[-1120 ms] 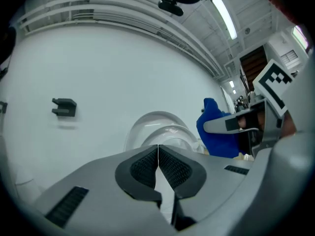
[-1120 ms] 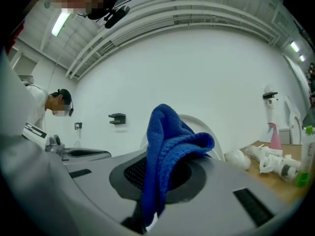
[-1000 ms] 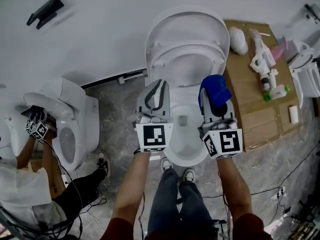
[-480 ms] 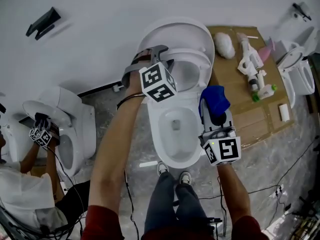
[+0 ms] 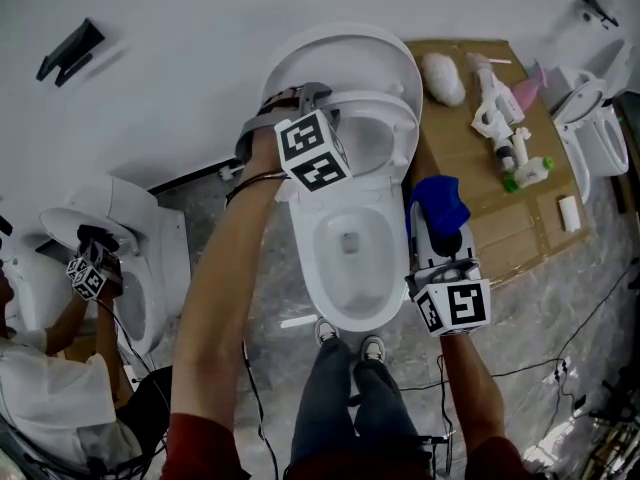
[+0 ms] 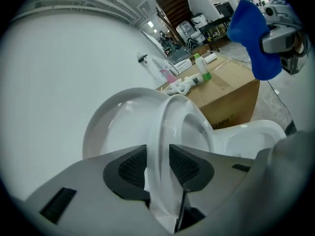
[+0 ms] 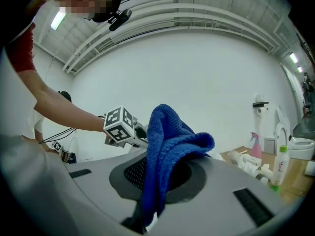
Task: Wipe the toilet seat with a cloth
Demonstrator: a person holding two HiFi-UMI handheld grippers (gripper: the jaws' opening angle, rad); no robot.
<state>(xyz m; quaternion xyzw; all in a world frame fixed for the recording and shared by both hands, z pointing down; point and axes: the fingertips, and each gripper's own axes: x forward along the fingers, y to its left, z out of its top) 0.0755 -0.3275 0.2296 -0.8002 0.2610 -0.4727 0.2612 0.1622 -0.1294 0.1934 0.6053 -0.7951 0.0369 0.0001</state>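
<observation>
The white toilet's seat (image 5: 400, 146) stands raised against the lid (image 5: 340, 56), above the open bowl (image 5: 305, 258). My left gripper (image 5: 318, 103) is at the seat's left edge. In the left gripper view the seat rim (image 6: 172, 117) fills the gap between the dark pads (image 6: 132, 165), and the jaws of the left gripper (image 6: 158, 163) are closing on it. My right gripper (image 5: 432, 233) hovers beside the bowl's right rim, shut on a blue cloth (image 5: 438, 203). That cloth (image 7: 170, 146) bunches up over the right gripper (image 7: 160, 173).
A cardboard box (image 5: 480, 178) stands right of the toilet, carrying spray bottles (image 5: 500, 118) and a white bundle (image 5: 438, 76). Another toilet (image 5: 150, 258) stands at the left, where another person holds grippers (image 5: 88, 273). A third toilet (image 5: 590, 133) stands at far right. Cables lie on the floor.
My left gripper went from above the bowl's front up to the raised seat's left edge and took the rim between its jaws. The right gripper and cloth have barely shifted.
</observation>
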